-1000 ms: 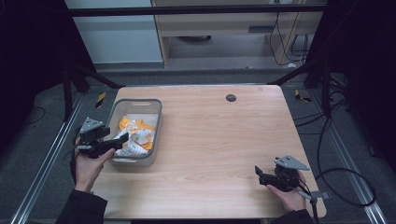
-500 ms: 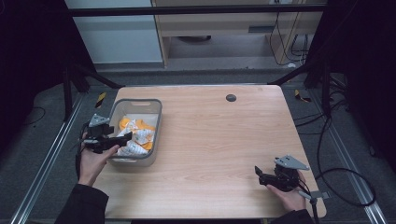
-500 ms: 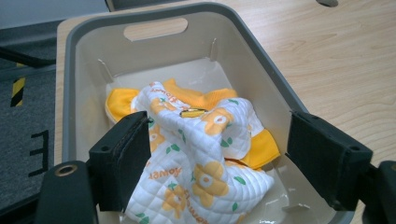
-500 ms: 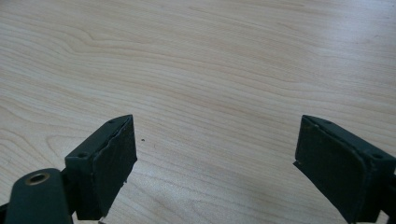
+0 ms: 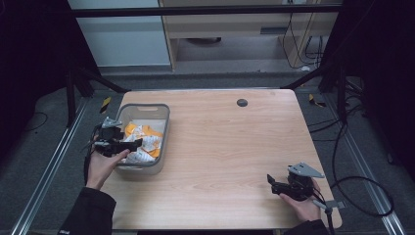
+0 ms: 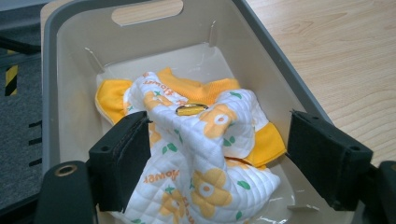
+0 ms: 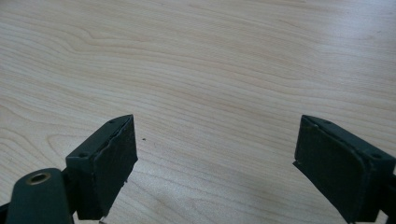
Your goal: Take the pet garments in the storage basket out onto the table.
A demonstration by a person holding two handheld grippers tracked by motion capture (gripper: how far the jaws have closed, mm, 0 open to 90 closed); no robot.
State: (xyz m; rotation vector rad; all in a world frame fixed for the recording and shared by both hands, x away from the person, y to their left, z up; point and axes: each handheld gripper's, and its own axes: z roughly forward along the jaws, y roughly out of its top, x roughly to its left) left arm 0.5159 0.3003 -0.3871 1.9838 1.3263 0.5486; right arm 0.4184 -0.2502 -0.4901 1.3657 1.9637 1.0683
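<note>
Both grippers wide open; quilted garment in grey bin.
Right gripper (image 5: 284, 187) low over bare wood surface (image 5: 230, 147), near corner. Left gripper (image 6: 217, 158) straddling white-and-orange flower-print garment (image 6: 201, 154) inside bin (image 6: 51, 70); small gold clasp (image 6: 191, 109) visible up close, lost from high view.

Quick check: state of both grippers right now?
Left gripper: open, jaws astride the white quilted orange-flowered cloth in the grey plastic bin.
Right gripper: open, holding nothing.
</note>
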